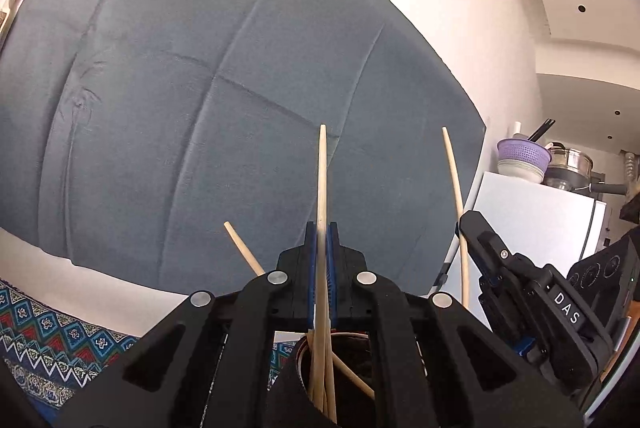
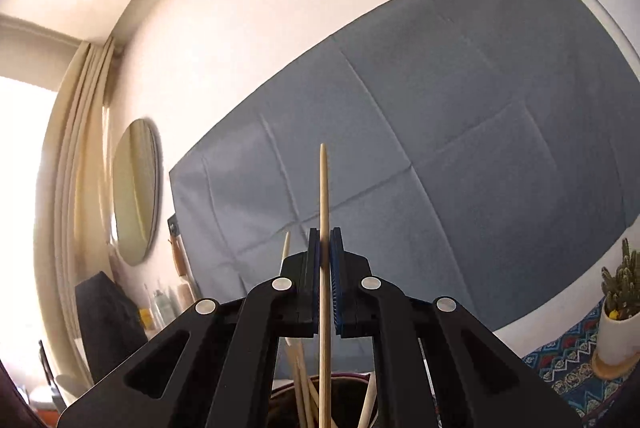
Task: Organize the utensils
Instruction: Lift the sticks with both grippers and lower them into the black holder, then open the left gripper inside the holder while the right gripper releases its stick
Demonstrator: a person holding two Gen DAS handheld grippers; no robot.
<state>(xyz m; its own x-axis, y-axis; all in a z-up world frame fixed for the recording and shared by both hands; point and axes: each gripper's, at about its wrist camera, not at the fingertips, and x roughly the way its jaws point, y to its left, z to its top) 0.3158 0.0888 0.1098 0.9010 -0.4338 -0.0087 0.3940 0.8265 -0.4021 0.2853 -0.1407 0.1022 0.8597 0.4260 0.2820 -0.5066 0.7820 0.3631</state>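
My left gripper (image 1: 322, 228) is shut on a pale wooden chopstick (image 1: 321, 188) that stands upright, its lower end inside a dark round holder (image 1: 356, 356) with several more chopsticks. My right gripper (image 2: 324, 234) is shut on another wooden chopstick (image 2: 324, 196), also upright over the same holder (image 2: 344, 400), where other chopsticks (image 2: 298, 368) lean. The right gripper also shows at the right of the left wrist view (image 1: 466, 218), beside a curved chopstick (image 1: 456, 180).
A grey-blue cloth (image 1: 224, 88) hangs on the white wall behind. A patterned tablecloth (image 1: 48, 328) covers the table. A potted cactus (image 2: 620, 292) stands at the right. A white fridge (image 1: 536, 216) carries bowls and a purple colander (image 1: 524, 150). An oval mirror (image 2: 136, 188) hangs left.
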